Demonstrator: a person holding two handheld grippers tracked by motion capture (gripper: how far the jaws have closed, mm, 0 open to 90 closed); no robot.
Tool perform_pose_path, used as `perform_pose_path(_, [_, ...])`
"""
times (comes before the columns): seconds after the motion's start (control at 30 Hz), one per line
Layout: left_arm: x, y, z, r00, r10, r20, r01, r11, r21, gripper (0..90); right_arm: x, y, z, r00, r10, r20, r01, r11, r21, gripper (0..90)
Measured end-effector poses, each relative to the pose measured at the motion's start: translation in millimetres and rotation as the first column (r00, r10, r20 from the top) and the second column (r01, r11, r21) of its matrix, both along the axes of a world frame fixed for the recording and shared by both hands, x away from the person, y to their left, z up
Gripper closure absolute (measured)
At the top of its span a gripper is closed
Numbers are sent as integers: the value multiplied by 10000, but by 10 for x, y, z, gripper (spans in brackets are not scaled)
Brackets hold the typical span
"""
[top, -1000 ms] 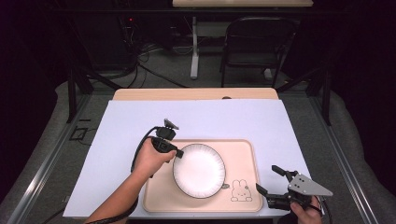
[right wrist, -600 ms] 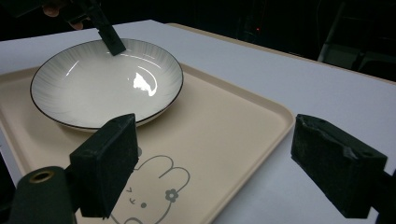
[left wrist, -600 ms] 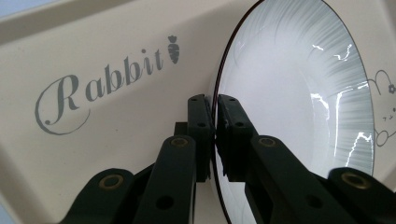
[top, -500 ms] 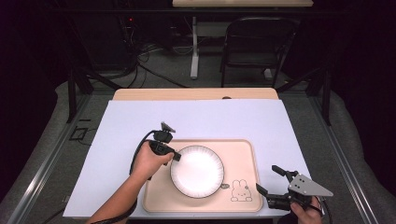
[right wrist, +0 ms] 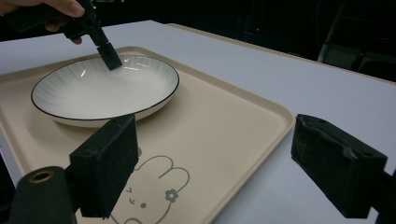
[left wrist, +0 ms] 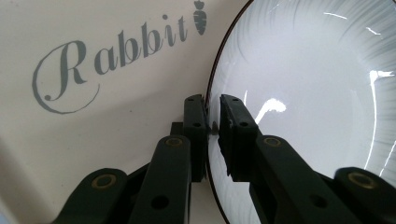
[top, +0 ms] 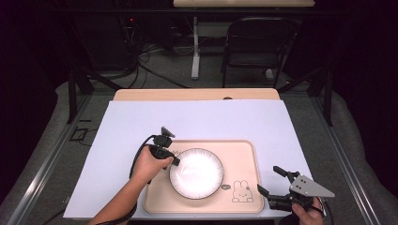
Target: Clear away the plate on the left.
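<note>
Releasing step, judged from how the jaws stand; entry runs from the claw outward.

- Left claw (left wrist: pixel 212 100): narrow. Its two black jaws straddle the rim, one outside and one over the bowl. They have just been opening, with the rim between them and a sliver of slack on either side, so the pads seem to be no longer pressing.
- Round white ceramic plate with ribbed wall and thin dark rim (top: pixel 197 173): rests flat on the tray, left of the tray's middle, toward the near edge of the table.
- Beige rectangular plastic tray with rounded lip (top: pixel 244 154): lies at the near edge of the table, right of centre. Grey "Rabbit" lettering (left wrist: pixel 116 51) sits just beside the gripped rim; a rabbit drawing (top: pixel 242 192) sits at its near right corner.
- Right claw (top: pixel 268 180): wide and empty, idle off the tray's near right corner, well apart from the plate.
- Table under a white sheet (top: pixel 211 117): carries the tray.

Handling note:
- Spread the left jaws further before moving.
- Draw the claw off up and away toward the left edge of the table, so the inner jaw clears the rim without tipping or dragging the plate.
- Keep the right claw parked.
</note>
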State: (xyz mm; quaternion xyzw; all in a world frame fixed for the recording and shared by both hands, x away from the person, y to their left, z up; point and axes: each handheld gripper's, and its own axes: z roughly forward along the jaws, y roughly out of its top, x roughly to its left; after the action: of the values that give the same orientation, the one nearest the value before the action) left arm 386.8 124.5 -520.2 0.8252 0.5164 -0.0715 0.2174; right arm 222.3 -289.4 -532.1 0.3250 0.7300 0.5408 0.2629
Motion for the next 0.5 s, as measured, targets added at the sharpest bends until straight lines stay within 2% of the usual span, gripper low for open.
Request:
perform_pose_path(0.23, [-41, 61, 114, 9992, 133, 371, -129, 9999, -116, 749, 3, 2, 0, 10000, 13, -2, -13, 10000, -39, 141])
perform_pose_path(0.3, [-54, 79, 138, 9987, 194, 479, -188, 9997, -140, 715, 3, 3, 0, 10000, 6, -8, -6, 10000, -48, 141])
perform_pose_path(0.4, [-82, 128, 161, 9960, 134, 881, -123, 9998, -132, 642, 4, 2, 0, 10000, 4, -17, -4, 10000, -30, 141])
perform_pose_path(0.5, [-110, 190, 168, 9949, 305, 964, -286, 9994, -206, 612, 7, 2, -2, 10000, 8, -10, -8, 10000, 0, 141])
